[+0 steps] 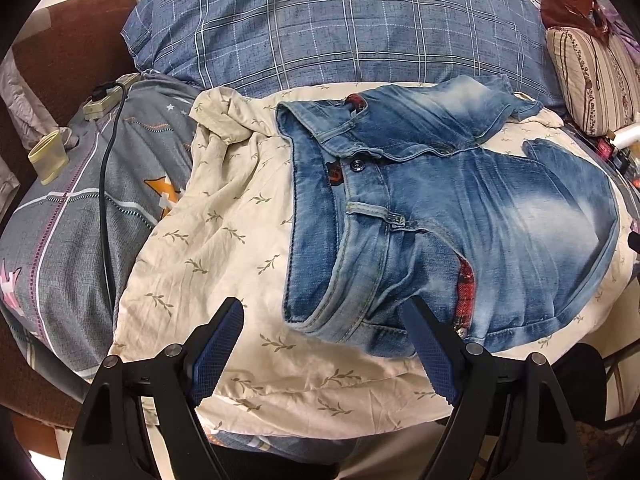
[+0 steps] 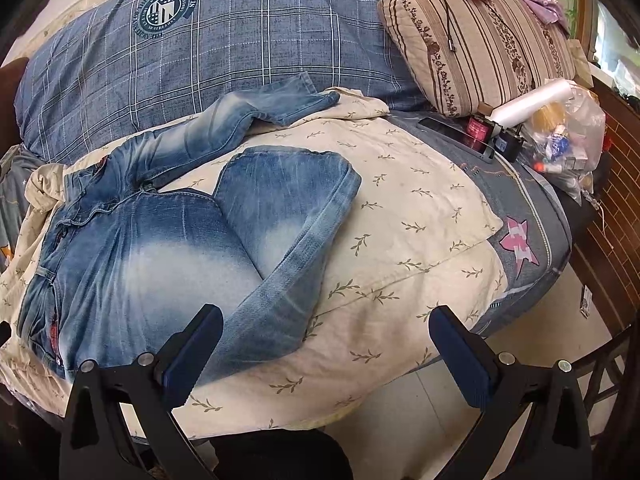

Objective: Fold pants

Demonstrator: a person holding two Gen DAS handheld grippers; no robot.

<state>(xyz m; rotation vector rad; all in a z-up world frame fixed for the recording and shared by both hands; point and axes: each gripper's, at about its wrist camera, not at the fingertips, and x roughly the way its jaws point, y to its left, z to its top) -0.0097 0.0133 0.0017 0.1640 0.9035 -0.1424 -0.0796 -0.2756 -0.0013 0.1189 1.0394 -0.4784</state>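
Garment: faded blue denim pants point(image 2: 160, 248), lying crumpled on the cream leaf-print sheet point(image 1: 224, 248) spread over the bed.
Layout: waistband point(image 1: 320, 216) towards the left gripper; near leg doubled back on itself; far leg point(image 2: 248, 112) trailing towards the blue checked pillow point(image 2: 224, 40).
Left gripper point(image 1: 322, 320): jaws wide apart, empty, just short of the waistband corner.
Right gripper point(image 2: 326, 328): jaws wide apart, empty, beside the doubled leg's fold.
Handling (judged): denim is limp but fairly heavy and thick; rough weave grips well; seams stiffen edges.
Hold points (judged): waistband corner and leg hem point(image 2: 344, 172), pinching both layers.
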